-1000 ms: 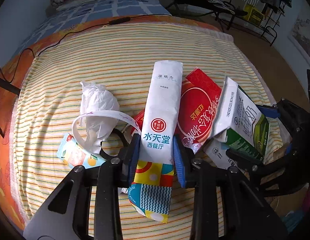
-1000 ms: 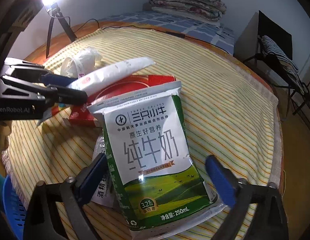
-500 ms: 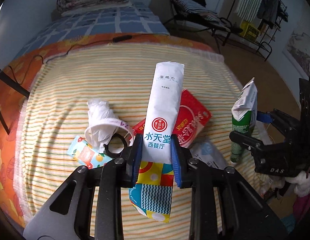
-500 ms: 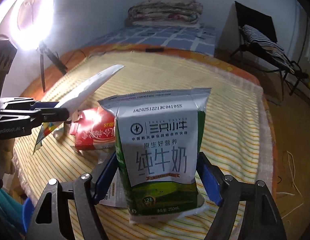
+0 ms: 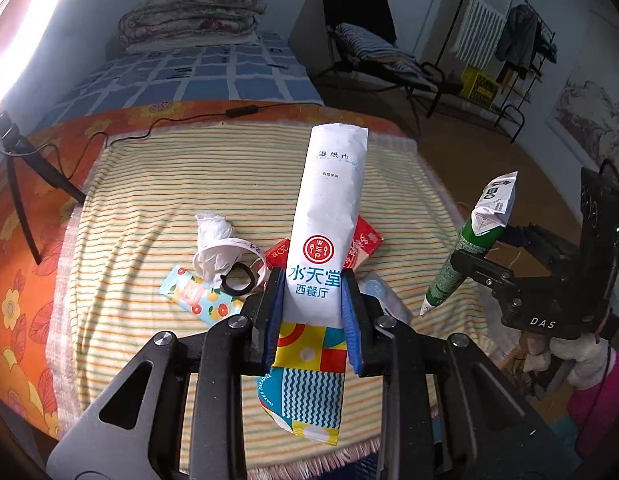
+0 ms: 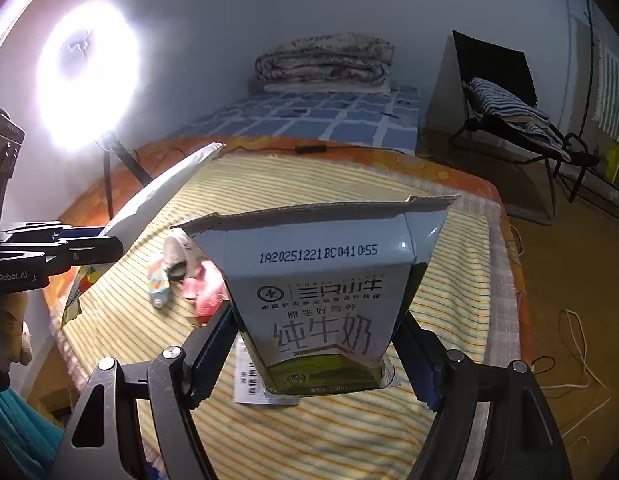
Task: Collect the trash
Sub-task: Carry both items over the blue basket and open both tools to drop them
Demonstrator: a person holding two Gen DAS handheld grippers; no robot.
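Both lifted off the striped cloth [image 5: 149, 200]: left gripper [image 5: 312, 312] clamps wet-wipe packet [image 5: 329, 224], right gripper [image 6: 315, 354] clamps milk carton [image 6: 329, 292]. Bin next.

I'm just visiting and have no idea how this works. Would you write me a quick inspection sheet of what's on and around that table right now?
Surface: striped cloth over an orange flowered cover.
Job's things: wet-wipe packet and milk carton, each lifted off the cloth.
Clutter: crumpled white cup, fruit-print pack, red packet and a clear wrapper lie on the cloth.
Grippers: left gripper clamps the wet-wipe packet; right gripper clamps the milk carton.
Cables: black cable along the far edge; white cord on the floor.
Surroundings: bed with folded quilt, folding chair, ring light.
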